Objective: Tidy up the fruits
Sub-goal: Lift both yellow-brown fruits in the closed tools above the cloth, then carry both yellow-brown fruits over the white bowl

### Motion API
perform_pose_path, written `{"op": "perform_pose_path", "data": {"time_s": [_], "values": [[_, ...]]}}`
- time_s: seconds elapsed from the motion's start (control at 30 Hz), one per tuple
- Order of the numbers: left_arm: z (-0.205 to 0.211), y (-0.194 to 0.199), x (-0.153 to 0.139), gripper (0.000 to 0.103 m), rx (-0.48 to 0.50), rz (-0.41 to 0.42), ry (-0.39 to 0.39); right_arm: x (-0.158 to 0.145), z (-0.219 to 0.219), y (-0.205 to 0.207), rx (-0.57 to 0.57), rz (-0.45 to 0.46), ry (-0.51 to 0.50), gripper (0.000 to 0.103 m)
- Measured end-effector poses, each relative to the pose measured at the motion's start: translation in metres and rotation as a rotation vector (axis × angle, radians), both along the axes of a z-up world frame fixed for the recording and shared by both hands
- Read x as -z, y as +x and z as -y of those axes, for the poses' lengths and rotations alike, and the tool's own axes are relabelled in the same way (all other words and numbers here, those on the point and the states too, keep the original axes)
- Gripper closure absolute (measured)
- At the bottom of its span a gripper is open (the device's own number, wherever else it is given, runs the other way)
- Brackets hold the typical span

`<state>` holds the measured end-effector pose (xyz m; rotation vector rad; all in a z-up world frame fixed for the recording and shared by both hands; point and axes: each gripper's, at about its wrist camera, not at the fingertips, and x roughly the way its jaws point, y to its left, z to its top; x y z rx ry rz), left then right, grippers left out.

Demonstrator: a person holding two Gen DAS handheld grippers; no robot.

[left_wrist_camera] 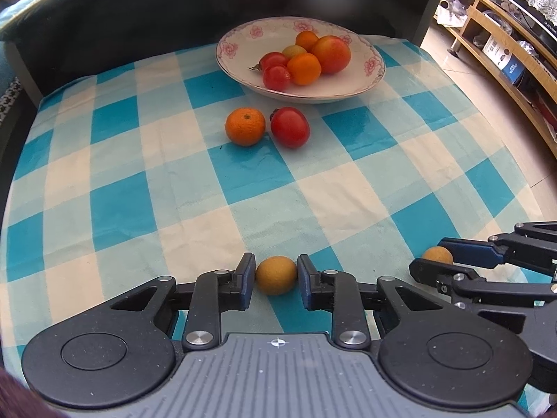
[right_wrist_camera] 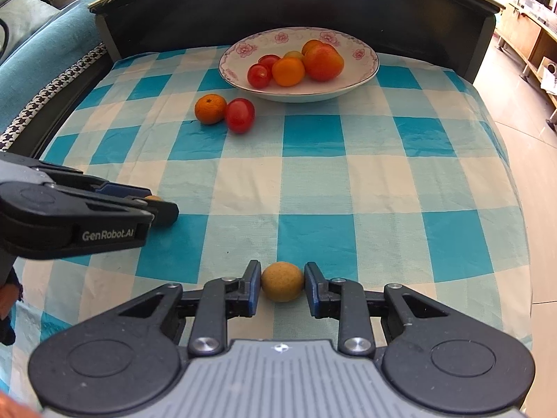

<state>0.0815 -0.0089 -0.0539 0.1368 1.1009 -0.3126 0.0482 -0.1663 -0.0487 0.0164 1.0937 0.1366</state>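
My left gripper (left_wrist_camera: 275, 275) is shut on a small brown round fruit (left_wrist_camera: 275, 276), low over the checked cloth. My right gripper (right_wrist_camera: 282, 281) is shut on a second small brown fruit (right_wrist_camera: 282, 281); it also shows in the left wrist view (left_wrist_camera: 438, 255). A flowered white bowl (left_wrist_camera: 240, 47) at the far side holds several tomatoes and oranges. In front of it an orange (left_wrist_camera: 245, 126) and a red tomato (left_wrist_camera: 290, 126) lie side by side on the cloth, also seen in the right wrist view as the orange (right_wrist_camera: 210, 108) and the tomato (right_wrist_camera: 239, 115).
A blue and white checked tablecloth (left_wrist_camera: 243, 188) covers the table. A dark raised rim (right_wrist_camera: 278, 3) borders the far edge. A sofa (right_wrist_camera: 41, 41) lies to the left, wooden shelves (left_wrist_camera: 504, 35) and tiled floor to the right.
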Motion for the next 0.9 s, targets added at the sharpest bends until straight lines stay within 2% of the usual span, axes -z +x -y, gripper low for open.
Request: {"op": "perform_pose_path", "data": {"time_s": [0.27, 0.6, 0.9], "values": [[0.002, -0.001, 0.001, 0.07, 0.006, 0.013, 0.015, 0.0, 0.001, 0.002, 0.006, 0.002, 0.012, 0.073], [0.002, 0.0, -0.023, 0.07, 0.0, 0.047, -0.057, -0.013, 0.003, 0.009, 0.012, 0.043, 0.049, 0.073], [0.006, 0.014, -0.036, 0.07, -0.013, 0.074, -0.091, -0.033, 0.01, 0.019, 0.033, 0.088, 0.091, 0.073]]}}
